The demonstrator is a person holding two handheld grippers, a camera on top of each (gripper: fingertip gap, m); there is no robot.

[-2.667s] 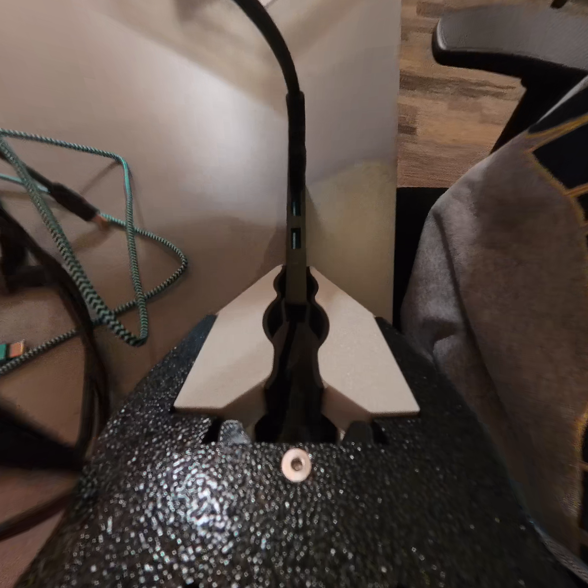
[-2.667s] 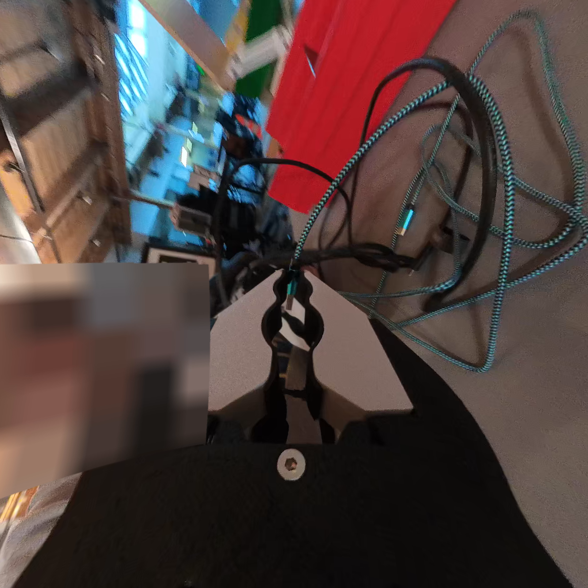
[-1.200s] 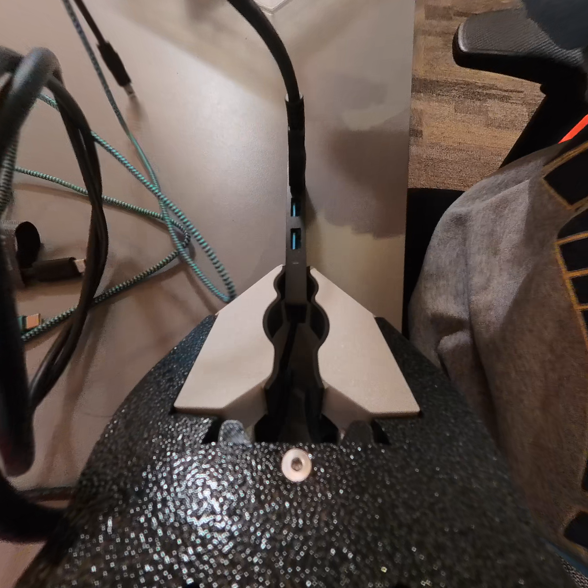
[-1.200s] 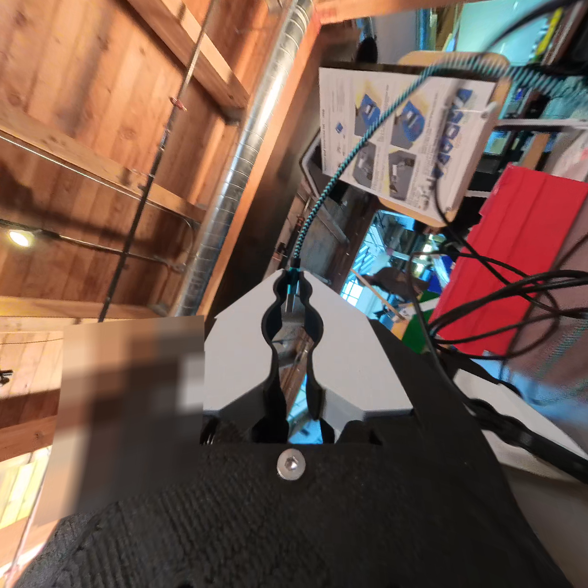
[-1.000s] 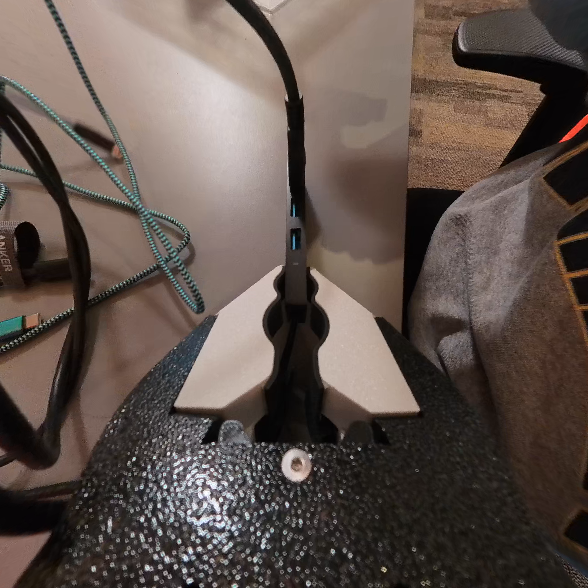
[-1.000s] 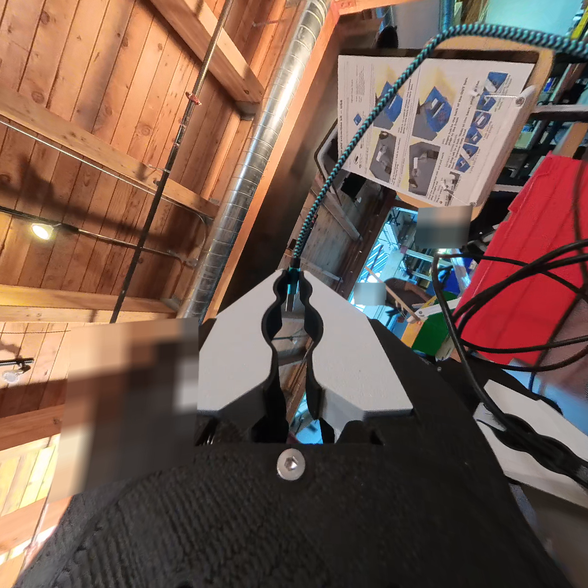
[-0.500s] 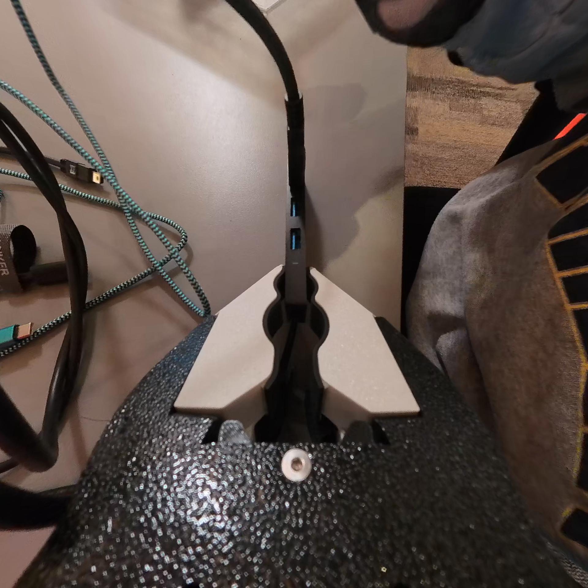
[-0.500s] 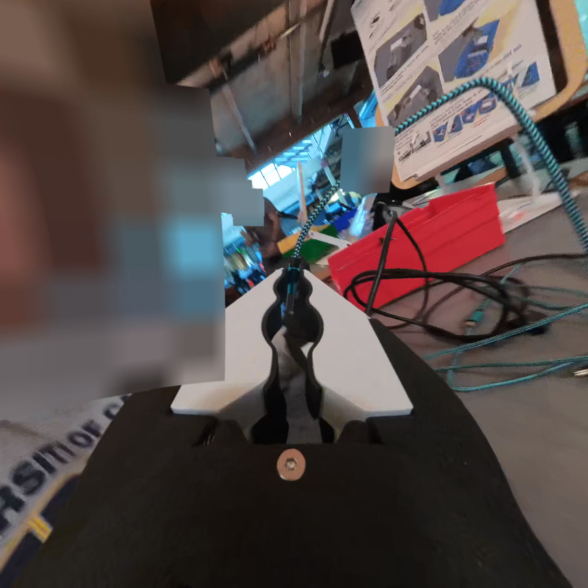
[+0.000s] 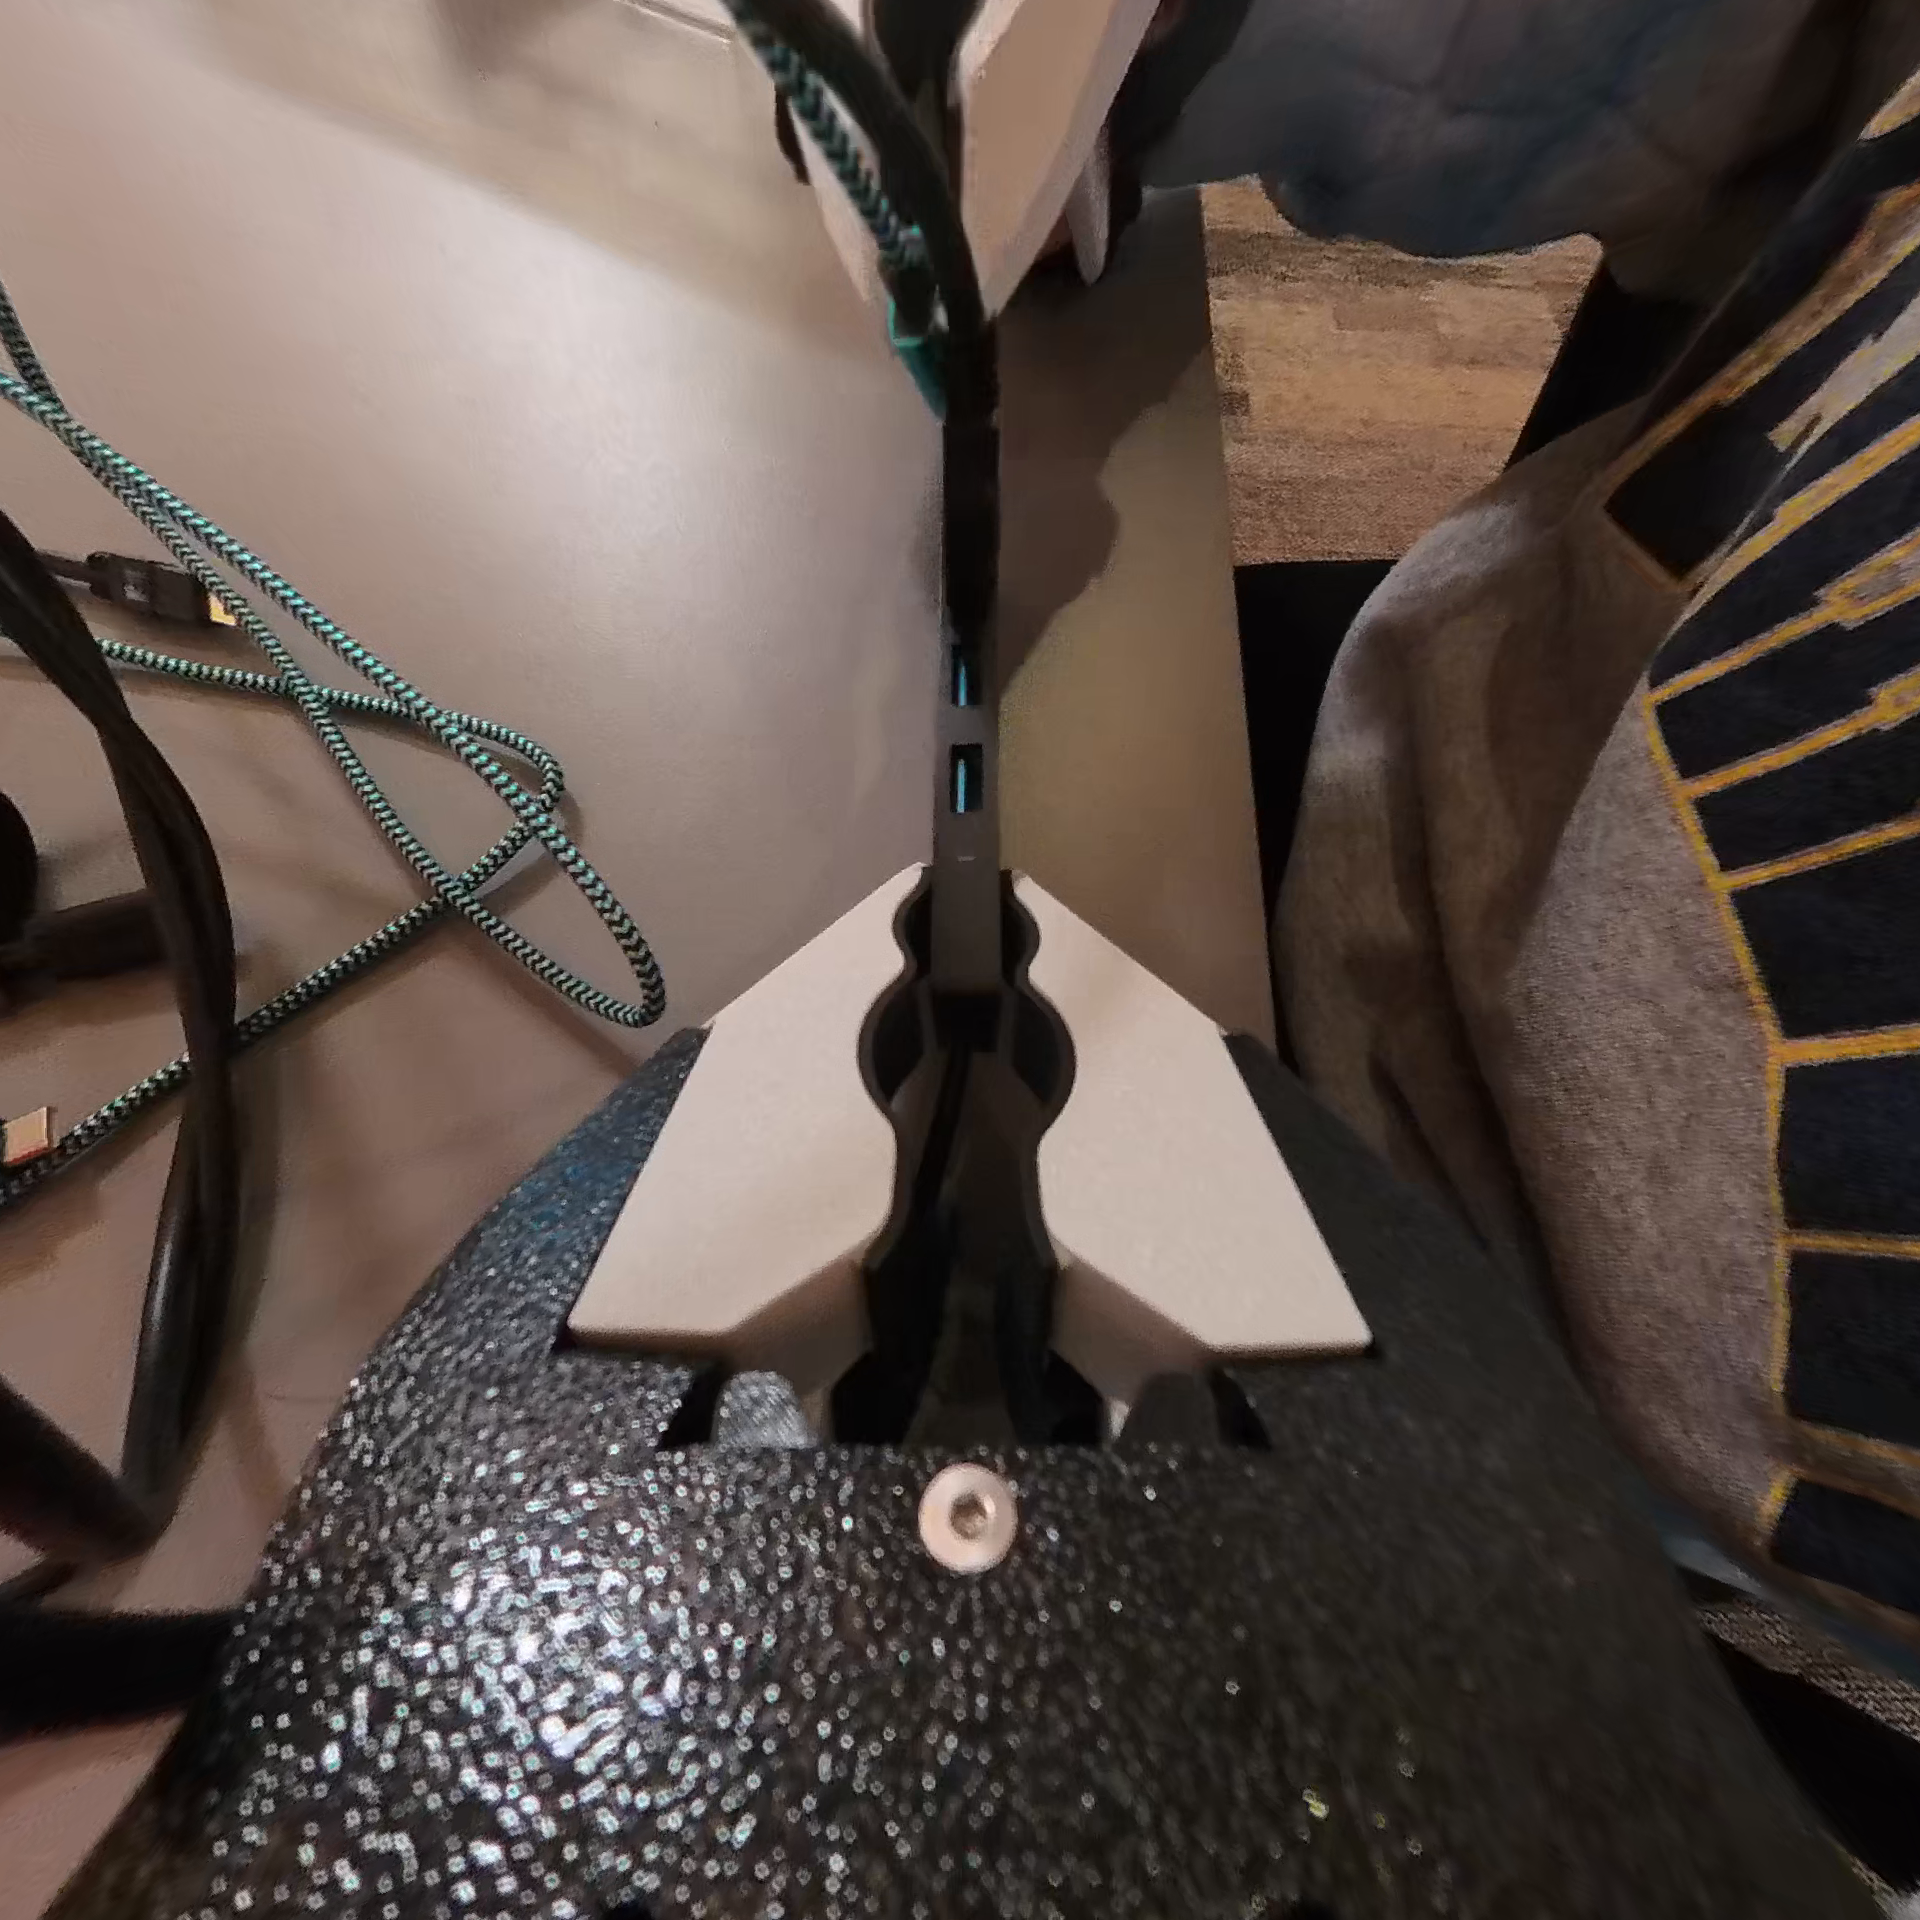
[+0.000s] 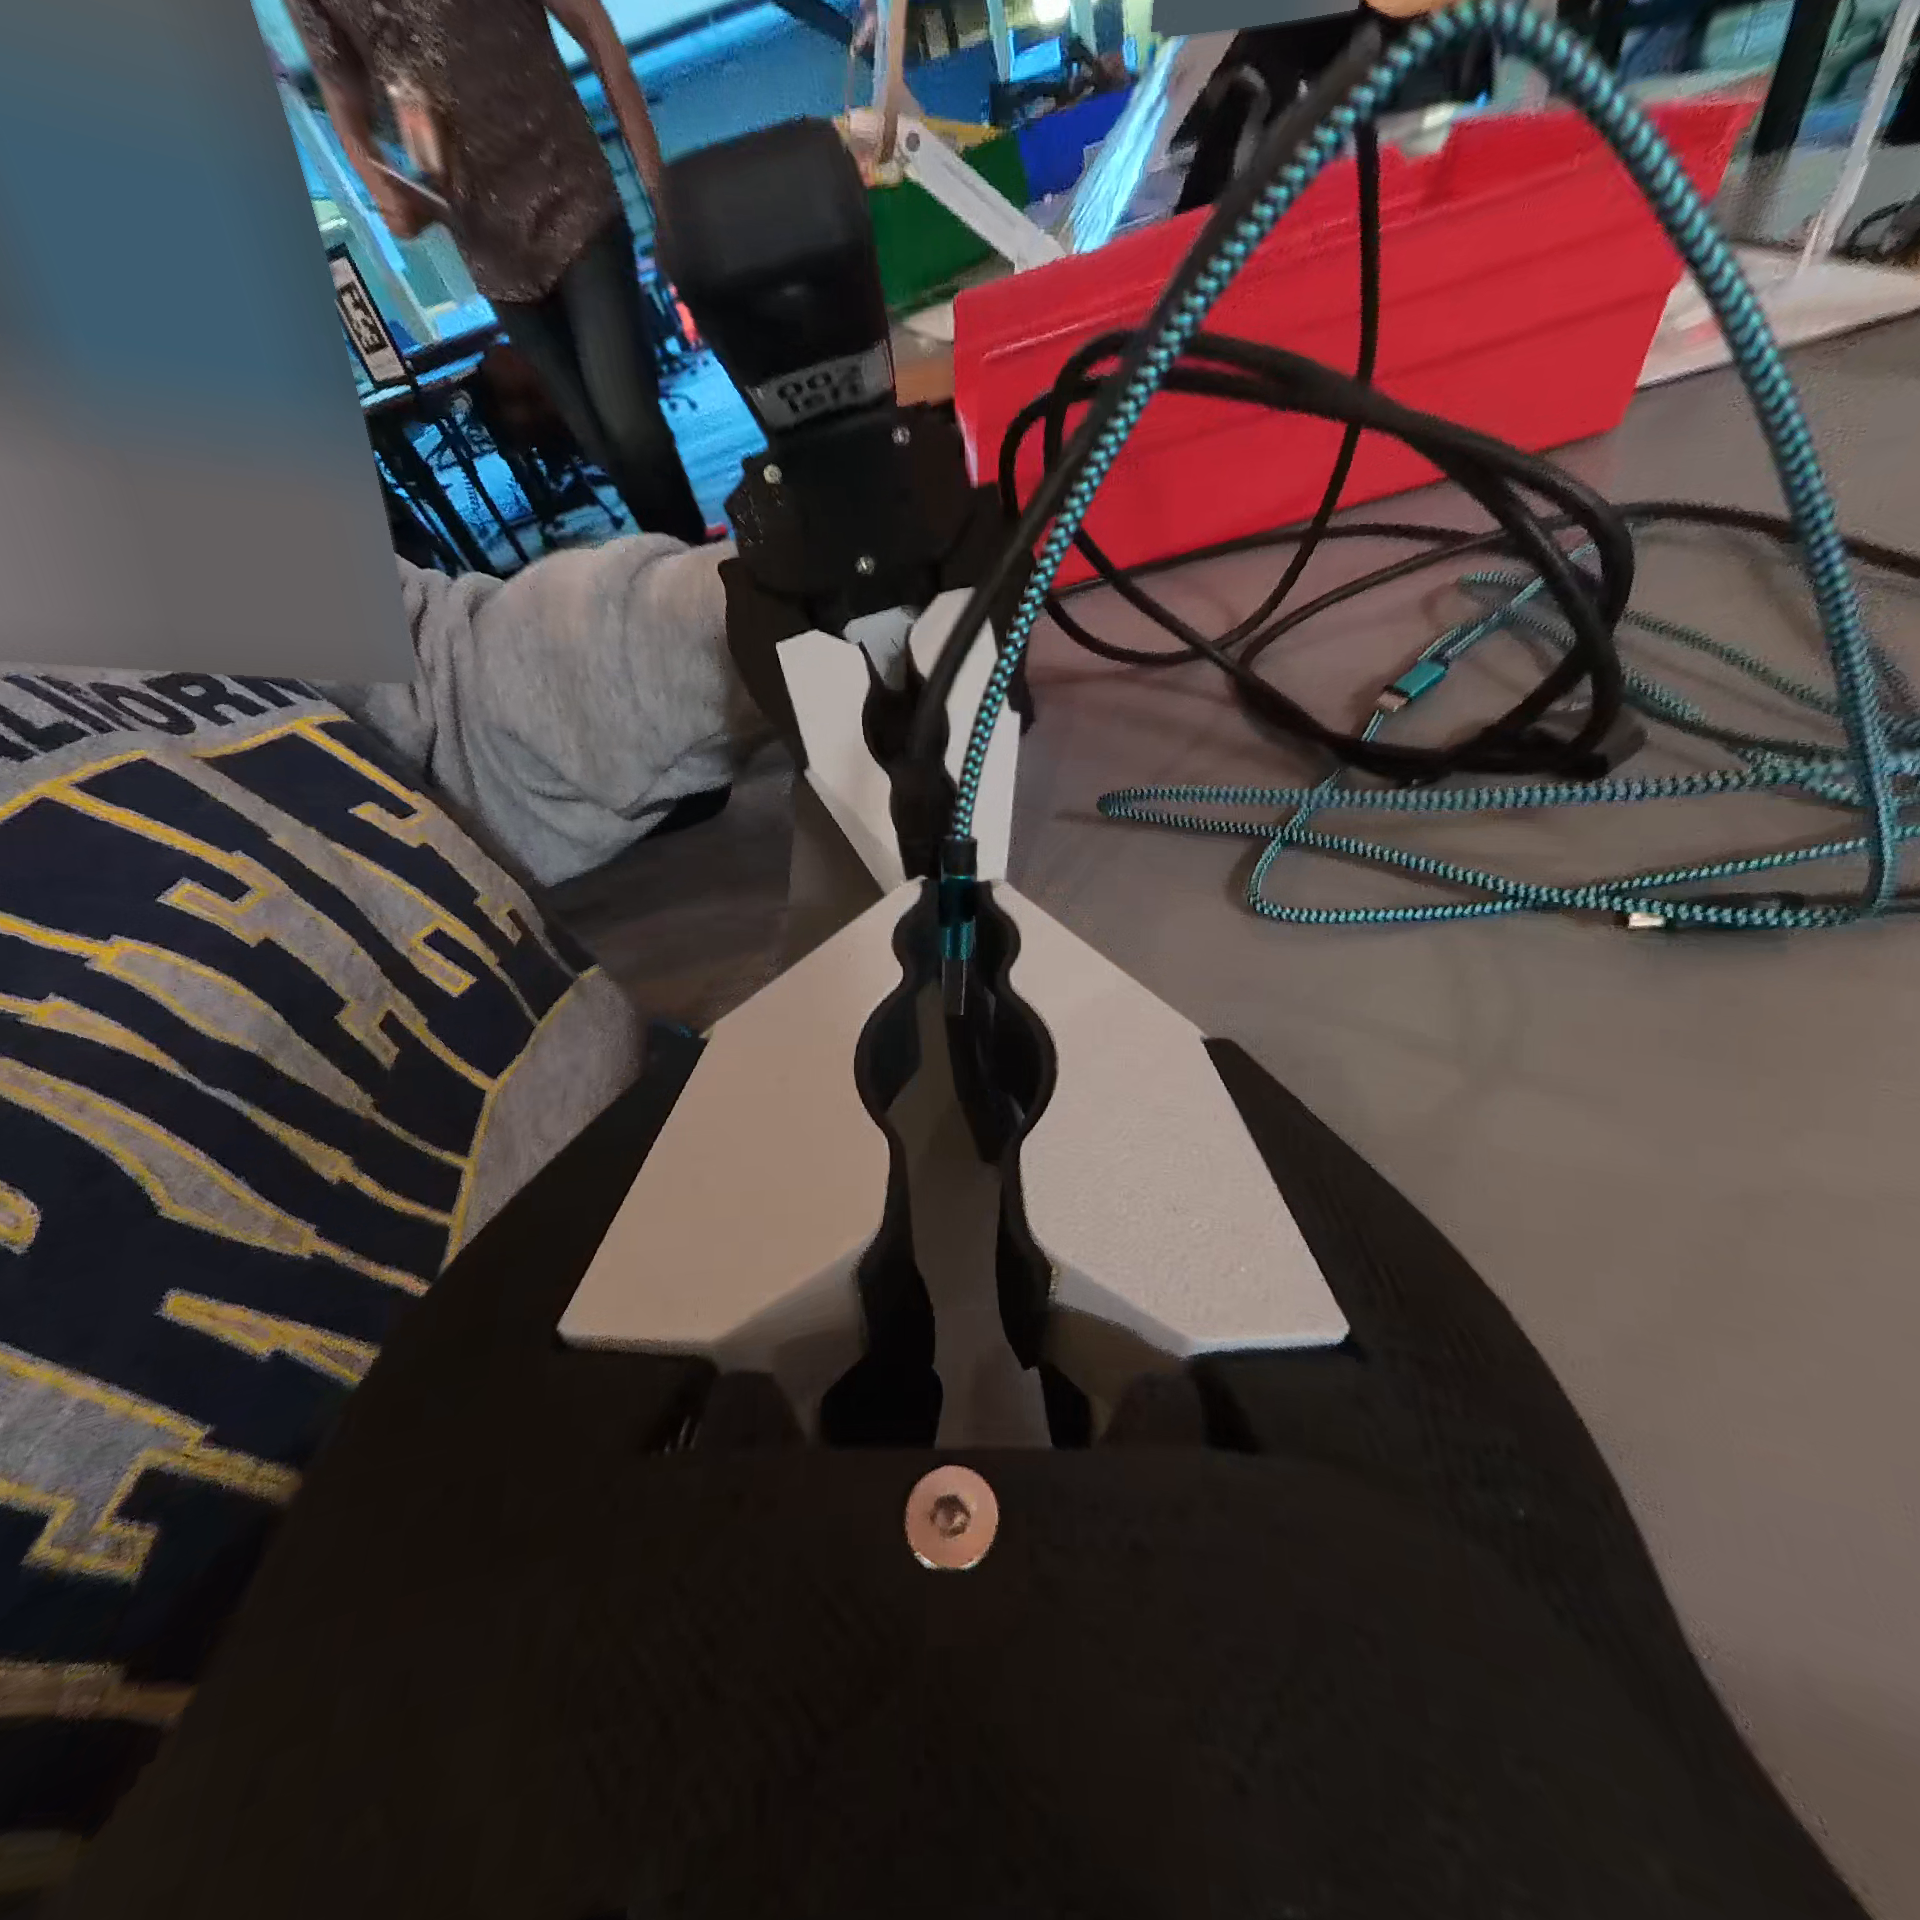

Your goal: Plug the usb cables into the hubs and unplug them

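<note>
Black and slim, the hub (image 9: 964, 790) stands edge-on in the left gripper (image 9: 966, 883), whose pale fingers are closed tight on its near end; two blue ports face up along the edge and both look empty, so I judge no plug is seated yet. Left of it on the beige table (image 9: 520, 416), loose teal braided cables (image 9: 436, 727) and a thick black cable (image 9: 187, 935) lie in loops, their free plugs lying unplugged. Moving right, the right gripper (image 10: 951, 883) pinches the teal plug (image 10: 954, 930) of a braided cable (image 10: 1091, 499), fingers nearly together, right at the hub's far end beside its black lead. Insertion seems about to begin; all unplugging remains. Whether the plug tip touches a port is hidden between the fingers, the hub's far end is blurred, and a second hub is nowhere visible.
</note>
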